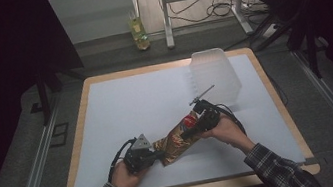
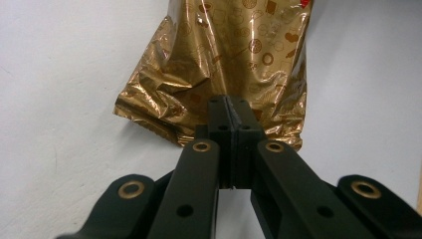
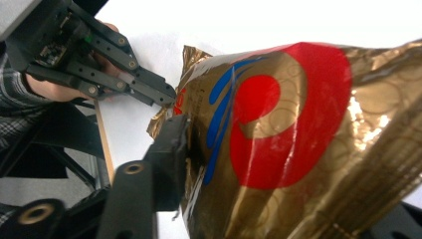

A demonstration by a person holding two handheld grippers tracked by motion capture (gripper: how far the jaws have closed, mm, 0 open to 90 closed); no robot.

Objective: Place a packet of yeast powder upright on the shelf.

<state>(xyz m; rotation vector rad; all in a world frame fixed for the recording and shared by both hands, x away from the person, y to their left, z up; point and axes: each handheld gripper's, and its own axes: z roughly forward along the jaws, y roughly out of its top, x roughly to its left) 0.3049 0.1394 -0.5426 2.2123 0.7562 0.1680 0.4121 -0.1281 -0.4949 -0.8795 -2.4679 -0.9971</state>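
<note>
— Left gripper (image 2: 231,112), lower centre of its own view: jaws pressed together, pinching the crinkled bottom edge of the gold foil bag (image 2: 234,55). Agreed?

— Agreed. Right gripper (image 3: 185,149), lower left of its view: one jaw flat against the bag's printed face by the red and blue logo, the other hidden behind the foil; clamped on the bag, judging by the taut skin.

— And in the high view?

— Bag (image 1: 178,141) stretched between both grippers, lower centre of frame, over the white table (image 1: 121,110). Clear plastic container (image 1: 214,73) standing well apart, upper right of the table.

— Handling?

— Probably light, thin, crackly, slippery. Easily creased; contents possibly brittle, so no squeezing the belly. Best taken at the sealed ends, flat seam between the pads, as now. Likely to sag or twist if one end lets go.
</note>
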